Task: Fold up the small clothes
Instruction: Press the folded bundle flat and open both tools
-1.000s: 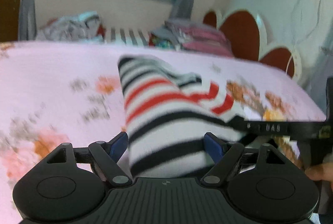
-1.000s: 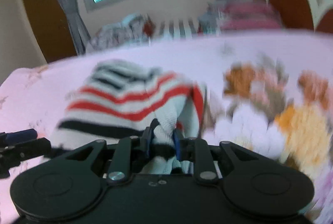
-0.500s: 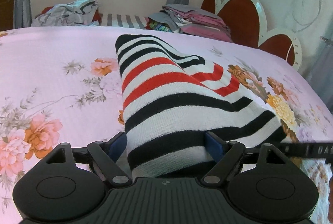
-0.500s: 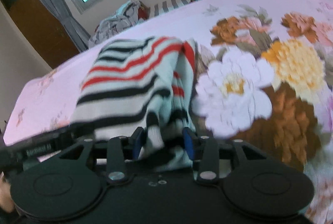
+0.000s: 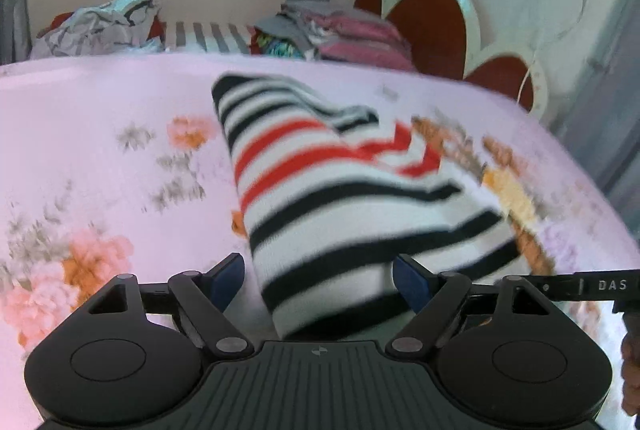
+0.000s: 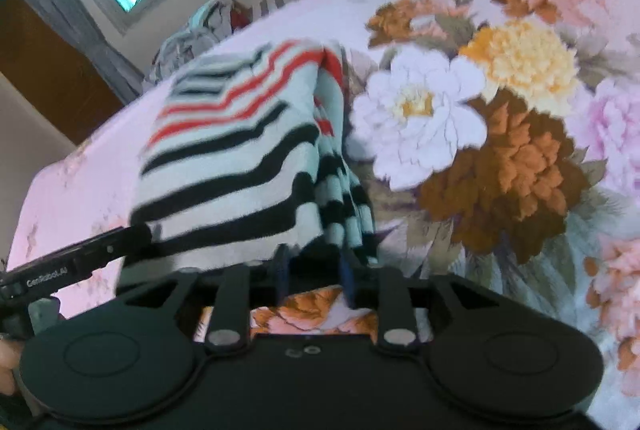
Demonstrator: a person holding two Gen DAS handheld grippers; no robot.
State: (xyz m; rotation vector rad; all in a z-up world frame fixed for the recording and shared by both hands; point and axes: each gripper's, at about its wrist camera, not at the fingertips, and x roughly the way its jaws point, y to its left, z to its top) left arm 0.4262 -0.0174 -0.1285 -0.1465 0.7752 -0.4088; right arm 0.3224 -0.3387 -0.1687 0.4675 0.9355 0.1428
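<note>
A knit sweater (image 5: 340, 198) striped white, black and red lies folded on the pink floral bedsheet (image 5: 100, 134). My left gripper (image 5: 318, 270) is open wide, and the sweater's near edge lies between its blue pads (image 5: 228, 276) with a gap on the left side. In the right wrist view the sweater (image 6: 236, 150) lies ahead and to the left. My right gripper (image 6: 314, 264) sits at its near right corner with jaws opening. The cloth reaches only the fingertips, and bare sheet shows between the pads. Each gripper's black finger shows in the other's view.
A crumpled grey-white pile of clothes (image 5: 96, 26) and a folded pink stack (image 5: 352, 34) sit beyond the bed's far edge. A red-and-white scalloped headboard (image 5: 432, 26) stands at the right. A hand (image 5: 632, 370) shows at the frame's edge.
My right gripper was shut on the sweater's corner; it has let go, widened, rolled and drawn back. The sweater now lies flat. My left gripper has stayed open and shifted slightly.
</note>
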